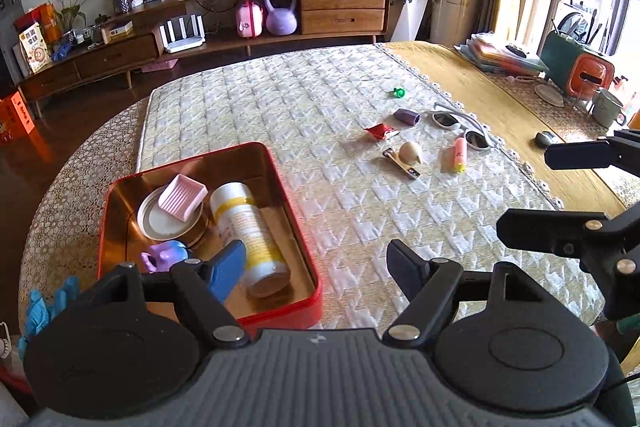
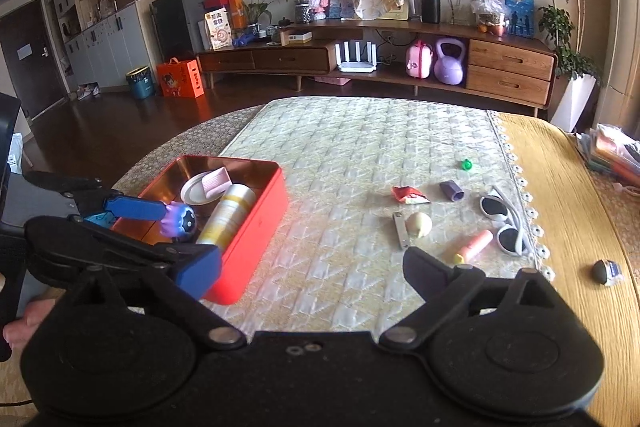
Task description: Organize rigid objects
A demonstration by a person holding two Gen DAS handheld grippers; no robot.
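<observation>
A red tin [image 1: 280, 311] [image 2: 256, 227] sits at the left on the quilted mat. It holds a white and yellow bottle [image 1: 252, 227] [image 2: 226, 215], a pink soap dish [image 1: 182, 197], a white lid [image 1: 152, 223] and a purple toy [image 1: 166, 255] [image 2: 180, 219]. My left gripper [image 1: 316, 267] is open and empty over the tin's near right corner. My right gripper [image 2: 316, 273] is open and empty above the mat. Loose on the mat lie white sunglasses [image 1: 460, 127] [image 2: 504, 223], a pink tube [image 1: 459, 155] [image 2: 474, 246], nail clippers [image 1: 400, 163], a cream shell-like piece [image 1: 412, 150] [image 2: 419, 223], a red packet [image 1: 380, 131] [image 2: 408, 195], a purple cap [image 1: 406, 116] [image 2: 452, 190] and a small green piece [image 1: 398, 92] [image 2: 466, 165].
A yellow cloth [image 1: 500, 99] covers the table's right part, with a dark small object [image 2: 606, 271], a stack of folders [image 1: 504, 55], a mug [image 1: 606, 107] and an orange and green appliance [image 1: 580, 67]. A wooden sideboard [image 2: 400, 55] stands across the room.
</observation>
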